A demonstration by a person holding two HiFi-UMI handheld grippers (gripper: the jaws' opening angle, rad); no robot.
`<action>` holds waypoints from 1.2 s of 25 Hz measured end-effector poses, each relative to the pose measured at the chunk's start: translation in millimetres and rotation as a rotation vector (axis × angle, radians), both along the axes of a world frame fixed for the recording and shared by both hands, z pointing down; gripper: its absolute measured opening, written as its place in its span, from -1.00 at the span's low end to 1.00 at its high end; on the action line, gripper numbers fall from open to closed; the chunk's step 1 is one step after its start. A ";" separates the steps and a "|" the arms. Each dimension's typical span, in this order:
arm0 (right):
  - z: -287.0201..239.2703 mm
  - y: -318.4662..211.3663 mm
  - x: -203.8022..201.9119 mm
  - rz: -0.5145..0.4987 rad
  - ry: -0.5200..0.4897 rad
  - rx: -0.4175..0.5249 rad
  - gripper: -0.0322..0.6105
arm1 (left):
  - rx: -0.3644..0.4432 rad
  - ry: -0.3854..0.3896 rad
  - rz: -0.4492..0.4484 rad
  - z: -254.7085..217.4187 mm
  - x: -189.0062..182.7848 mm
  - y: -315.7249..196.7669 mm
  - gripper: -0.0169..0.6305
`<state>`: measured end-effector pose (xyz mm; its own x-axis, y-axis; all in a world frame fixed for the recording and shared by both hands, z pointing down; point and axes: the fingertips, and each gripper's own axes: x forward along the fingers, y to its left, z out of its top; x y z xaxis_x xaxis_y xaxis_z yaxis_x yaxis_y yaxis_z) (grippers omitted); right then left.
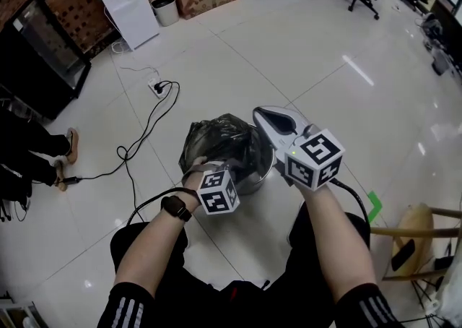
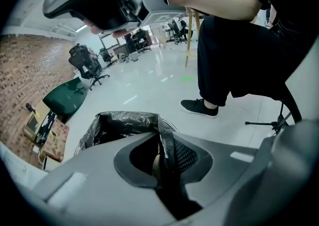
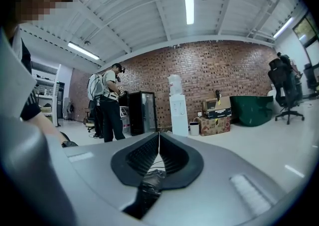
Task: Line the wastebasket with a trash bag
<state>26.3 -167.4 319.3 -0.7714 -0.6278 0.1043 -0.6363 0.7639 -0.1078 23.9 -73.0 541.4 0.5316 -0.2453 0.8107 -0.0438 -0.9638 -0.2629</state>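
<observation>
**Head view.** The wastebasket (image 1: 261, 175) stands on the tiled floor (image 1: 325, 66) just in front of the person's knees. The black trash bag (image 1: 224, 139) is already inside it, its mouth bunched above the rim and not yet folded down all round. The left gripper (image 1: 202, 171) tilts down onto the near rim, probably to seat the film over that edge. The right gripper (image 1: 261, 113) hovers level over the right rim, apparently parked clear of the work.

**Left gripper view.** The jaws stand slightly apart, with a strip of bag film running between them. A gap shows beside the film, so it seems to lie loose rather than pinched. The open bag mouth lies just beyond the tips, to their left.

**Right gripper view.** The jaws meet at their tips, and nothing shows between the pads. Crinkled black film is visible through the throat, probably the bag below. The gripper points across the room toward the far brick wall (image 3: 224, 75), away from the basket.
</observation>
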 end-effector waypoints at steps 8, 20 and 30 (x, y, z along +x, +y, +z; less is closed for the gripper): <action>70.9 -3.4 -26.0 -0.147 0.163 -0.173 -0.52 | -0.040 -0.053 0.099 15.9 13.6 19.9 -0.62; 221.4 -2.8 -28.4 -0.284 0.707 -0.346 -0.76 | -0.004 0.044 0.066 -12.8 1.5 10.3 -0.48; 260.5 -15.2 7.5 -0.200 0.771 -0.434 -0.80 | -0.143 0.182 -0.362 -56.6 -139.6 -65.7 -0.43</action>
<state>33.8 -182.7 579.8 -0.4797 -0.2750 0.8333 -0.5114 0.8593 -0.0108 -115.7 -138.7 484.8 0.5696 -0.3344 0.7508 -0.4194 -0.9039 -0.0844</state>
